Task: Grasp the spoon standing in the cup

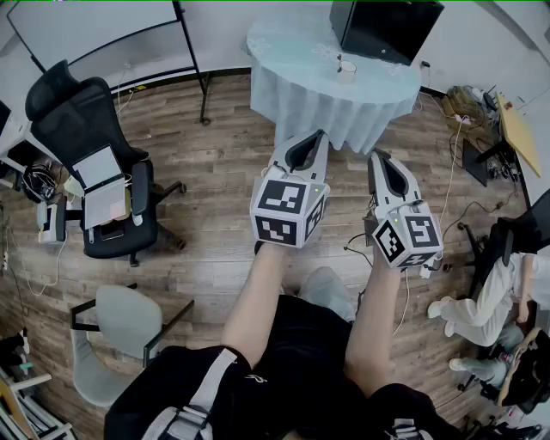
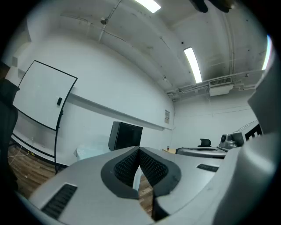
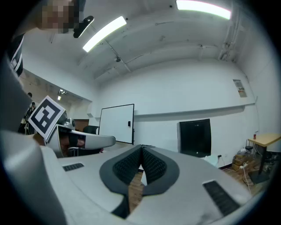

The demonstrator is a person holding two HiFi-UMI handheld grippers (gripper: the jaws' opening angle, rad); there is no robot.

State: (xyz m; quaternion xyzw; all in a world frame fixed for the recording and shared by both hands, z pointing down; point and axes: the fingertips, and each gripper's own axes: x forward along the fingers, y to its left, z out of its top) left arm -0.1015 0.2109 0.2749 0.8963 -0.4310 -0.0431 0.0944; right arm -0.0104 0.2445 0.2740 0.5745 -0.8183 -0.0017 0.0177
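Observation:
A white cup with a thin spoon handle standing in it sits on the round table far ahead in the head view. My left gripper and right gripper are held side by side over the wooden floor, well short of the table. Both are shut, tips together, with nothing between them. In the left gripper view my left gripper points towards the table's cloth. The right gripper also faces that end of the room. The cup does not show in either gripper view.
A black monitor stands on the table behind the cup. A whiteboard on a stand is at the back left. Black office chair at left, grey chair nearer. Cables and a seated person are at right.

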